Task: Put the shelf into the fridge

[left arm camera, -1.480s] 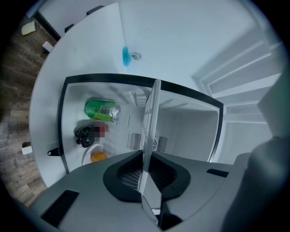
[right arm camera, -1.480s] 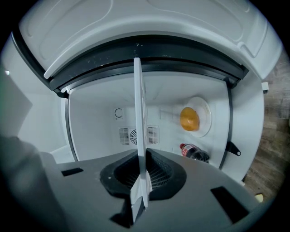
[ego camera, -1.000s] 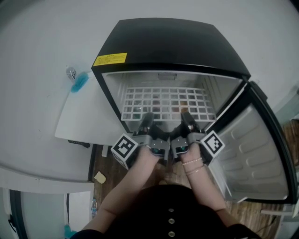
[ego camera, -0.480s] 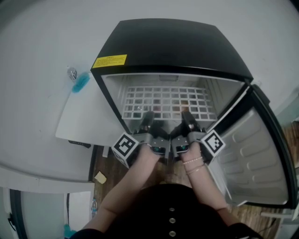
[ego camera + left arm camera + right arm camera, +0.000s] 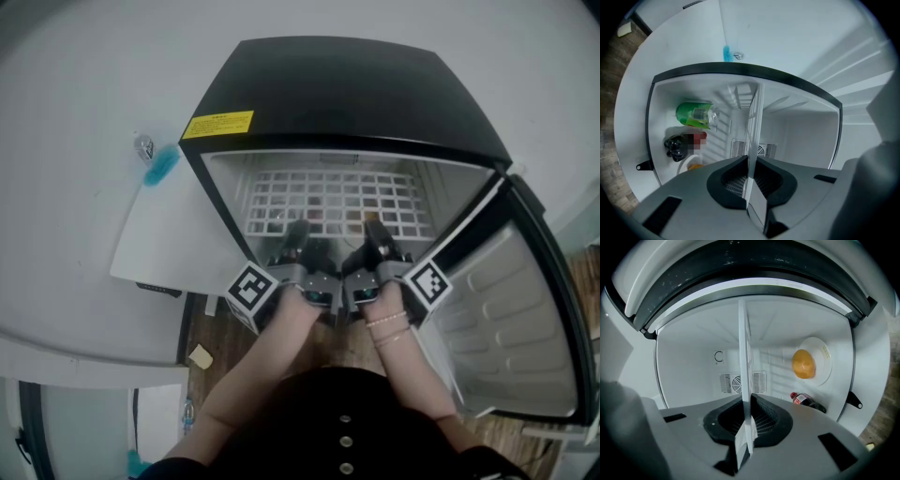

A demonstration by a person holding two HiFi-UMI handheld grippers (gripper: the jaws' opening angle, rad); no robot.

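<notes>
Slid deeper into the fridge (image 5: 347,89), the wire shelf (image 5: 342,202) is pinched by left gripper (image 5: 298,239) and right gripper (image 5: 375,237). Final seating seemingly remains.

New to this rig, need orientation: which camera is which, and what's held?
No robot: a person holds a two-jaw gripper in each hand. The head view comes from a camera on the person's head, looking down at a black mini fridge with its door open. The other two come from cameras riding on each gripper, looking along its jaws. The left gripper and the right gripper are both shut on the front edge of a white wire shelf, partly inside the fridge; those views show it edge-on. Beneath it lie a green plastic bottle, a dark bottle with a red label and a round orange item on a white plate.
</notes>
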